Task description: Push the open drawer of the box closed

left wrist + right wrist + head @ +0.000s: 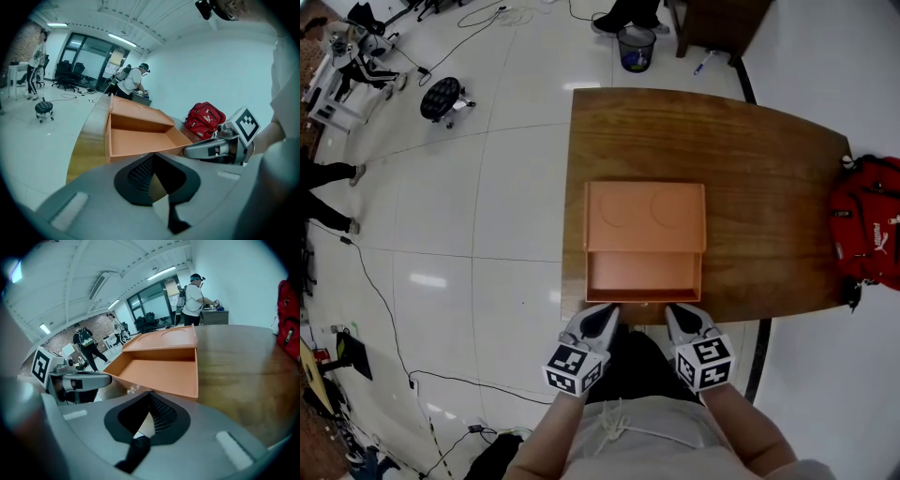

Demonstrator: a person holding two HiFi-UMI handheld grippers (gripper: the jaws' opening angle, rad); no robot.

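**Orange box with open drawer, two grippers at its front**

Item 1. Box (645, 214): orange, flat-topped, with two faint circles pressed into the lid. It stands on the near half of the table (769, 178), towards the left edge, with its far side well short of the table's far edge.

Item 2. Drawer (642, 274): same orange, pulled out of the box's near side and fully open. The inside is bare. Its front wall lies along the table's near edge.

Item 3. Left gripper (607, 312): grey, with a marker cube at the rear. Its jaws are closed tip to tip with nothing between them. The tips point at the left end of the drawer front, just beside it; contact cannot be told.

Item 4. Right gripper (673, 312): same make, jaws likewise pressed together and empty. The tips sit just beside the right end of the drawer front; contact cannot be told. The two grippers lie side by side, angled slightly inwards, with the person's arms behind them.

Item 5. Table: brown wood, rounded far edge, on a white tiled floor.

Item 6. Backpack (867, 230): red, at the table's right edge, well apart from the box.

Item 7. Bin (636, 47): dark, on the floor beyond the table's far edge.

Item 8. Stool (442, 96): black, wheeled, far left on the floor.

Item 9. Cable (380, 300): black, trailing across the floor at left.
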